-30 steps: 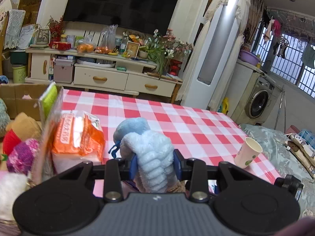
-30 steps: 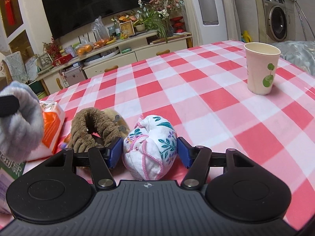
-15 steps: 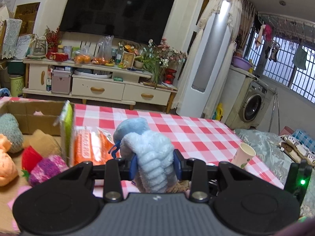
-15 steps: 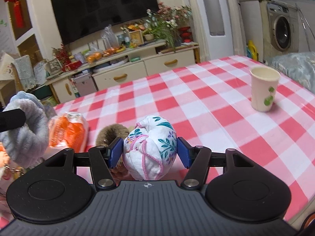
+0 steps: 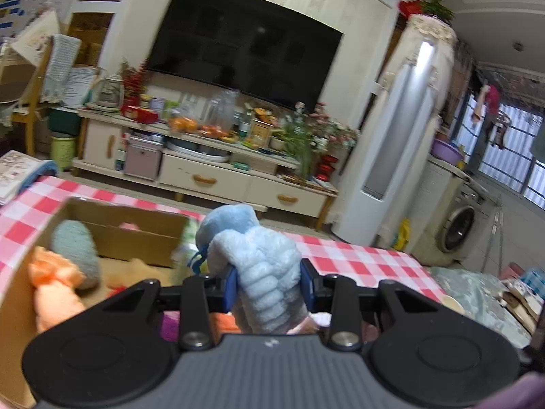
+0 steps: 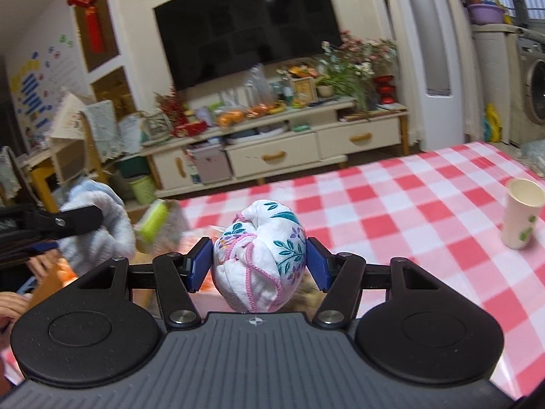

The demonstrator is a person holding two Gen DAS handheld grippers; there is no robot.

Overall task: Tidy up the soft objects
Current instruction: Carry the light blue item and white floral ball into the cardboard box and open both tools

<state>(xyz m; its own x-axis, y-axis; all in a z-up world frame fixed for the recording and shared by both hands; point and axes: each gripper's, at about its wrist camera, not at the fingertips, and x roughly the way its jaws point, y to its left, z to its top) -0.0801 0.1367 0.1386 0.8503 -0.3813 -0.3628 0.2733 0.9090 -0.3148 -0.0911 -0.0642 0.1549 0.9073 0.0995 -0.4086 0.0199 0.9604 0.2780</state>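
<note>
My left gripper (image 5: 267, 284) is shut on a fluffy light-blue sock bundle (image 5: 255, 255), held in the air above the near right part of a cardboard box (image 5: 112, 238). The box holds a grey-green knitted ball (image 5: 73, 248), an orange soft toy (image 5: 54, 284) and other soft things. My right gripper (image 6: 257, 266) is shut on a white floral cloth bundle (image 6: 262, 255), lifted above the red-checked table (image 6: 391, 214). The left gripper and its blue bundle (image 6: 98, 225) show at the left of the right wrist view.
A paper cup (image 6: 523, 218) stands on the table at the right. A green-edged packet (image 6: 155, 221) sits by the box. A TV cabinet (image 5: 211, 170) and a tall white air conditioner (image 5: 391, 156) stand beyond the table.
Both grippers have risen and moved left with their bundles. The box has come into fuller view under the left gripper. The brown sock and orange packet have dropped out of sight.
</note>
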